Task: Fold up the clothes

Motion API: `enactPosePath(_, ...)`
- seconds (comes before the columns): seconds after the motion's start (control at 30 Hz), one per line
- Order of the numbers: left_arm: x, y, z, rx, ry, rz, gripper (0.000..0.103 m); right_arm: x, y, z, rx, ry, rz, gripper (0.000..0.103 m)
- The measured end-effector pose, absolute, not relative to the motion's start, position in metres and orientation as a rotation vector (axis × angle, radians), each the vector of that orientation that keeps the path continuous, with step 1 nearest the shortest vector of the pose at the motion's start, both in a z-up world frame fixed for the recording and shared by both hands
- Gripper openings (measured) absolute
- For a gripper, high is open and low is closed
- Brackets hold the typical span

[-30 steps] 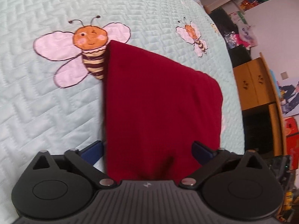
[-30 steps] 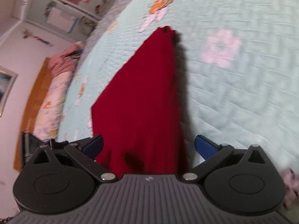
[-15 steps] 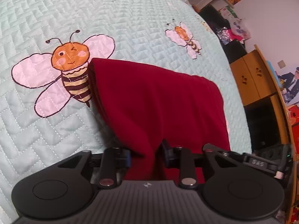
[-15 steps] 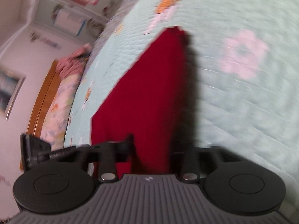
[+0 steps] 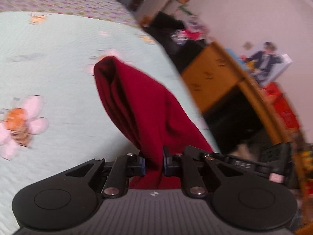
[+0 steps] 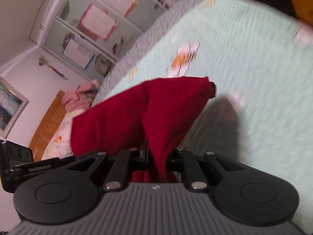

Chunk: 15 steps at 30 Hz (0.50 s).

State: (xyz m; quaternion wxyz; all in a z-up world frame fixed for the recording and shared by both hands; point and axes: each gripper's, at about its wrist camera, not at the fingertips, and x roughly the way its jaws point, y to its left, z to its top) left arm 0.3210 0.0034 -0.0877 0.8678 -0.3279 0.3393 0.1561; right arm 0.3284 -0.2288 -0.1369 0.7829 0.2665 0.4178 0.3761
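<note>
One red garment (image 5: 144,105) is seen, and it is pinched at two places: the left gripper (image 5: 153,163) is closed tight on a bunch of cloth at lower centre of the left view, and the right gripper (image 6: 157,161) is clamped the same way on a gathered edge at lower centre of the right view. Barely a gap is left between either pair of jaws, and it is filled with fabric. The garment is stretched up and away from each gripper toward the middle of the frame, layers stacked along its left edge in the left view, with a shadow thrown on the quilt (image 6: 254,78) to the right of it in the right view. Its far end appears raised off the bed, though blur keeps that from being settled.

Risk now: each grip is on a thick, bunched wad, so an inner layer could be let slip if the cloth is pulled taut, and the stacked fold could be spilled open. If the two grippers are moved unevenly, the garment could be twisted and set down skewed. The bed's edge is close by at centre right of the left view, so a dropped corner could slide off.

Count: one garment, two grippers, one quilt; several bee prints are blurred.
</note>
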Motion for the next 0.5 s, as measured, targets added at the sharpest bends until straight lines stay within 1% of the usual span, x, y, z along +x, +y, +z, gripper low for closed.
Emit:
enactPosePath(0.07, 0.329, -0.011, -0.072, -0.690, 0.689, 0.274, 0.015, 0.320, -0.259, -0.106, 0.580, 0.851, 0.797, 0.015)
enactPosePath(0.2, 0.355, -0.040, -0.072, -0.676, 0.716, 0.206, 0.015, 0.311, -0.310, -0.049, 0.573, 0.782, 0.753, 0.015)
enactPosePath(0.27, 0.369, -0.053, -0.076, -0.668, 0.738, 0.185, 0.017, 0.318, -0.326, -0.040, 0.538, 0.800, 0.712, 0.015)
enactPosePath(0.3, 0.377, -0.050, -0.095, -0.662, 0.788, 0.233, 0.020, 0.327, -0.329, -0.044, 0.508, 0.825, 0.689, 0.019)
enactPosePath(0.33, 0.385, -0.047, -0.114, -0.654, 0.837, 0.280, 0.022, 0.337, -0.334, -0.057, 0.491, 0.871, 0.645, 0.026)
enactPosePath(0.37, 0.392, -0.043, -0.133, -0.644, 0.885, 0.331, 0.027, 0.350, -0.337, -0.077, 0.489, 0.931, 0.588, 0.034)
enactPosePath(0.4, 0.392, -0.033, -0.152, -0.624, 0.925, 0.393, 0.027, 0.362, -0.339, -0.100, 0.472, 0.987, 0.519, 0.050)
enactPosePath(0.43, 0.392, -0.023, -0.171, -0.603, 0.965, 0.455, 0.026, 0.372, -0.340, -0.127, 0.425, 1.029, 0.425, 0.056)
enactPosePath(0.47, 0.391, -0.013, -0.190, -0.581, 1.004, 0.517, 0.028, 0.376, -0.341, -0.147, 0.372, 1.049, 0.330, 0.055)
enactPosePath(0.5, 0.389, -0.002, -0.206, -0.576, 1.034, 0.564, 0.029, 0.376, -0.341, -0.160, 0.321, 1.047, 0.238, 0.056)
